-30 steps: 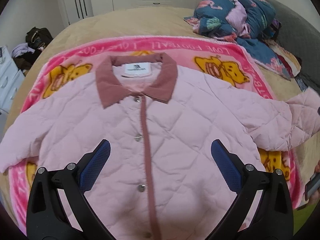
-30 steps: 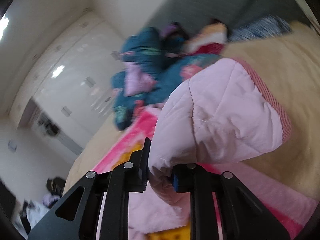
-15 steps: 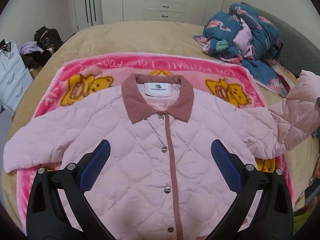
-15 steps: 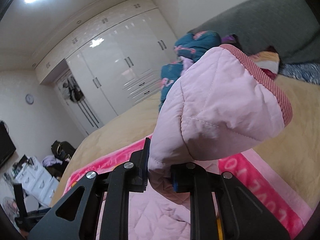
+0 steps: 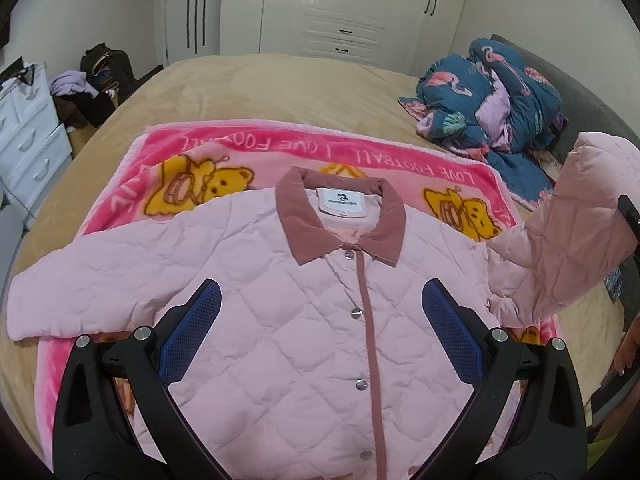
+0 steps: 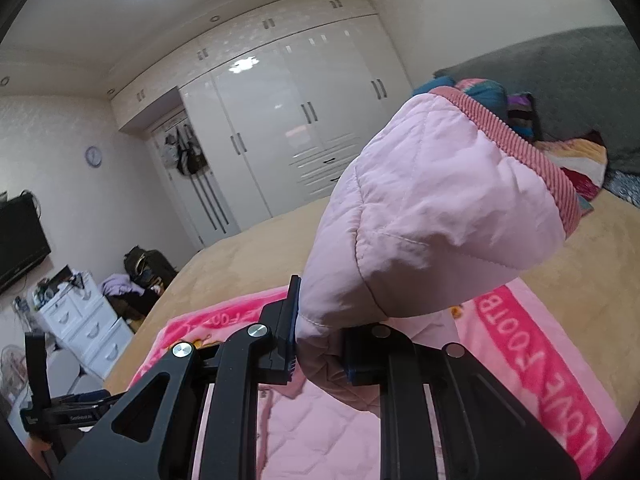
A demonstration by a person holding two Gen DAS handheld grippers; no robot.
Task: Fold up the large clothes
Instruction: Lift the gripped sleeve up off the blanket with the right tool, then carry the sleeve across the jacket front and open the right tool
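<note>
A pink quilted jacket (image 5: pixel 280 312) is laid face up, snapped closed, on a pink bear-print blanket (image 5: pixel 224 152) spread over a tan bed (image 5: pixel 280 88). The darker pink collar (image 5: pixel 340 220) is pointed toward the white wardrobe (image 5: pixel 340 4) at the far side. In the left wrist view, the sleeve on the left side (image 5: pixel 80 292) is seen lying flat, its end over the blanket edge onto the bed.

Right claw (image 6: pixel 320 354): clamped on the other sleeve (image 6: pixel 432 224) near its end, with fabric pinched between the pads. The sleeve is lifted clear of the bed, and its ribbed cuff (image 6: pixel 532 160) is held above the claw, toward the grey headboard (image 6: pixel 560 76). In the left wrist view the raised sleeve is seen at the right edge, bent upward from the shoulder.

Left claw (image 5: pixel 320 332): jaws held wide apart, nothing between the blue pads (image 5: pixel 192 332); it is held above the jacket's chest, either side of the snap placket, with no contact visible.

A crumpled blue flamingo-print quilt (image 5: pixel 488 92) is piled on the bed near the headboard, well apart from the jacket. White drawers (image 5: pixel 28 136) and a pile of clothes (image 5: pixel 88 92) are seen off the bed's left side.
</note>
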